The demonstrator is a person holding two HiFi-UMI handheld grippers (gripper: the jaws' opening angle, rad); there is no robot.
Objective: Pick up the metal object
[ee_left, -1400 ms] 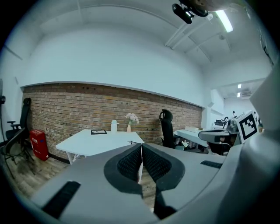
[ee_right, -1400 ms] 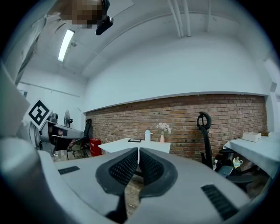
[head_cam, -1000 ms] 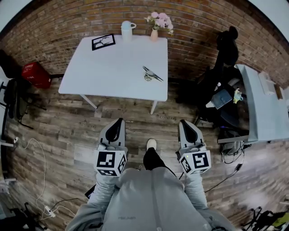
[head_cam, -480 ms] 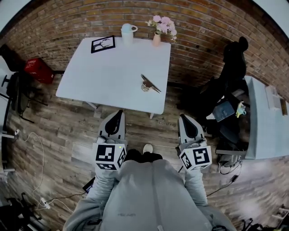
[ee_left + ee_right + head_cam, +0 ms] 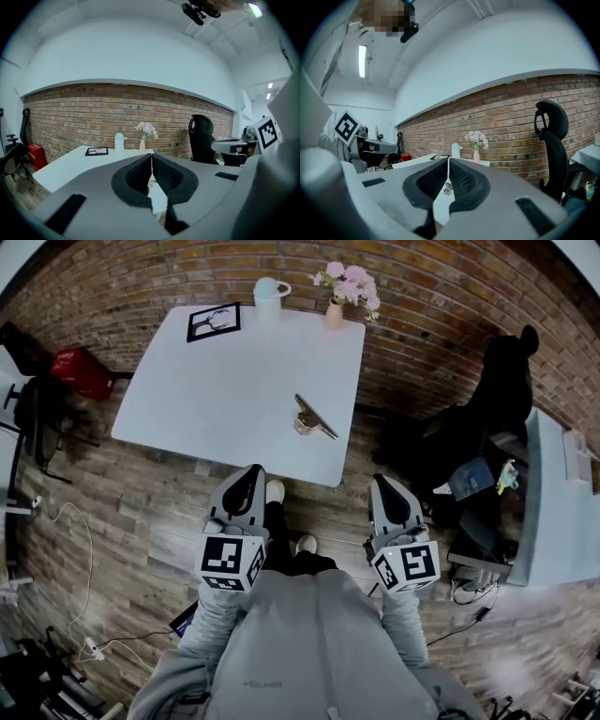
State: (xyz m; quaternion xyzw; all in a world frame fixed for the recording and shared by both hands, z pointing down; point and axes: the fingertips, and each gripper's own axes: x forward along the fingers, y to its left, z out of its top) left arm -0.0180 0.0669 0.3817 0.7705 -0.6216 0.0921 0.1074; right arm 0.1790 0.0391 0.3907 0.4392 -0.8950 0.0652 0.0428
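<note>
The metal object (image 5: 312, 416), a slim pair of shiny tongs, lies on the white table (image 5: 216, 381) near its front right corner. In the right gripper view it shows through the slit below the jaws as a small metal shape (image 5: 448, 188). My left gripper (image 5: 251, 471) (image 5: 151, 155) is held at the table's front edge, shut and with nothing in it. My right gripper (image 5: 384, 481) (image 5: 448, 160) is to the right of the table's corner, over the wooden floor, shut and holding nothing. Both point towards the brick wall, apart from the tongs.
At the table's far edge stand a framed picture (image 5: 213, 322), a pale mug (image 5: 269, 292) and a vase of pink flowers (image 5: 347, 292). A black office chair (image 5: 497, 399) and a grey desk (image 5: 562, 502) are to the right. A red box (image 5: 82, 371) and cables (image 5: 66, 521) lie left.
The table has come closer in the head view as the person stepped forward. Both grippers have advanced with it, and the left one has reached the table's front edge. The jaws stayed shut.
</note>
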